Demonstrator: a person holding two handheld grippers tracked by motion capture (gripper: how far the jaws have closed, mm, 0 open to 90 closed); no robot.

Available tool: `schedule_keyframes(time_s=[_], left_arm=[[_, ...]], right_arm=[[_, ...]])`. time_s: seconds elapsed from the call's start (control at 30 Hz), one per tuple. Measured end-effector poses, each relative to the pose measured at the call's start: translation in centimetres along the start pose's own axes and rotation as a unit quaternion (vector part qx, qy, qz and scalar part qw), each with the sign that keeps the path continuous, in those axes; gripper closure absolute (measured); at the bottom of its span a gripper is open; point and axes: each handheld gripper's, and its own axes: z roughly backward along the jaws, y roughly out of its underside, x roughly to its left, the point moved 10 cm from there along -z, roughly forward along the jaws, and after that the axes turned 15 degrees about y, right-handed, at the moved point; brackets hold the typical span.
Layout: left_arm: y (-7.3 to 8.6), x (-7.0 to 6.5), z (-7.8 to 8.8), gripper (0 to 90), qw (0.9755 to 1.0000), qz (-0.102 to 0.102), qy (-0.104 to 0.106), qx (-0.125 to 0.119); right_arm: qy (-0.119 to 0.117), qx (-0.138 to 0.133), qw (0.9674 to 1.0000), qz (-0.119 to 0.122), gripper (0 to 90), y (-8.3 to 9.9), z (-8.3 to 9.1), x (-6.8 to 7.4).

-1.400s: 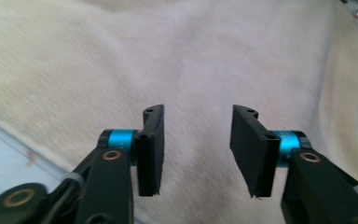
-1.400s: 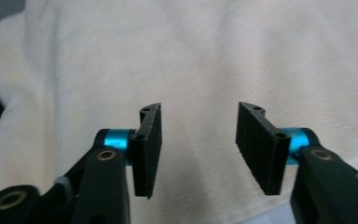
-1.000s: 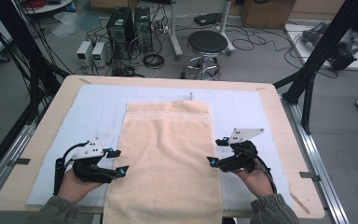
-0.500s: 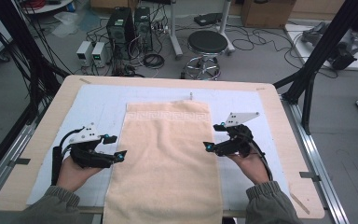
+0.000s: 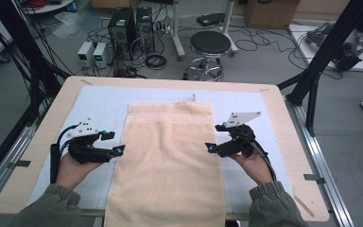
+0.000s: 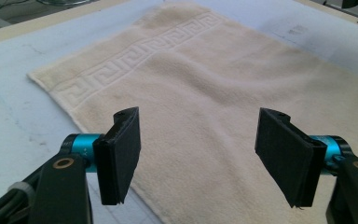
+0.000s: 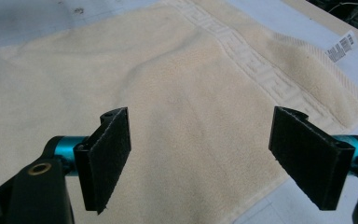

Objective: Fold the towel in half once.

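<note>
Your high view looks from above your side of the wooden-edged table with its pale blue mat [image 5: 99, 101], facing forward and down, far enough to take in the whole top and the floor behind it. Your left gripper view rides close and low over the mat, looking along its two black jaws across the cream, fluffy towel with a key-pattern border [image 6: 205, 84] from its left edge. Your right gripper view sits just as close, looking across that towel [image 7: 177, 93] from its right edge. All three views share the towel [image 5: 170, 156] and its patterned far end.
</note>
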Motion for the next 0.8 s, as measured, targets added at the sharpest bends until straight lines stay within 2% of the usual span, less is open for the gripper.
schedule_keyframes(time_s=[0.03, 0.1, 0.23, 0.37, 0.5, 0.6, 0.67, 0.8], left_arm=[[-0.3, 0.2, 0.1, 31.9, 1.0000, -0.002, 0.001, 0.001], [-1.0, 0.6, 0.2, 32.3, 1.0000, -0.003, -0.003, -0.001], [-3.0, 1.8, 0.2, 32.1, 0.9997, -0.013, -0.020, 0.003], [-4.1, 3.2, -0.3, 32.3, 0.9995, -0.011, -0.030, 0.002], [-3.6, 5.6, -1.4, 33.3, 0.9987, 0.006, -0.050, 0.008], [-2.9, 7.2, -2.6, 34.3, 0.9978, 0.025, -0.061, 0.008], [-2.7, 7.7, -3.4, 36.6, 0.9976, 0.023, -0.065, -0.001], [-1.6, 8.9, -5.0, 37.0, 0.9959, 0.011, -0.089, 0.010]], right_arm=[[-0.001, 0.005, 1.0000, -0.001, 20.2, -0.1, 0.0, -0.1], [0.002, -0.004, 1.0000, -0.002, 20.3, -0.5, -0.1, -0.5], [0.004, 0.002, 0.9999, -0.012, 20.4, -1.1, -0.7, -1.7], [0.027, 0.004, 0.9995, -0.015, 20.4, -1.7, -1.5, -3.5], [0.043, 0.016, 0.9980, -0.043, 20.7, -1.2, -3.3, -5.4], [0.052, 0.030, 0.9971, -0.046, 20.7, -0.4, -4.8, -6.0], [0.058, 0.026, 0.9968, -0.049, 20.7, -0.2, -5.7, -6.2], [0.072, 0.029, 0.9957, -0.051, 22.0, 0.3, -7.1, -6.8]])
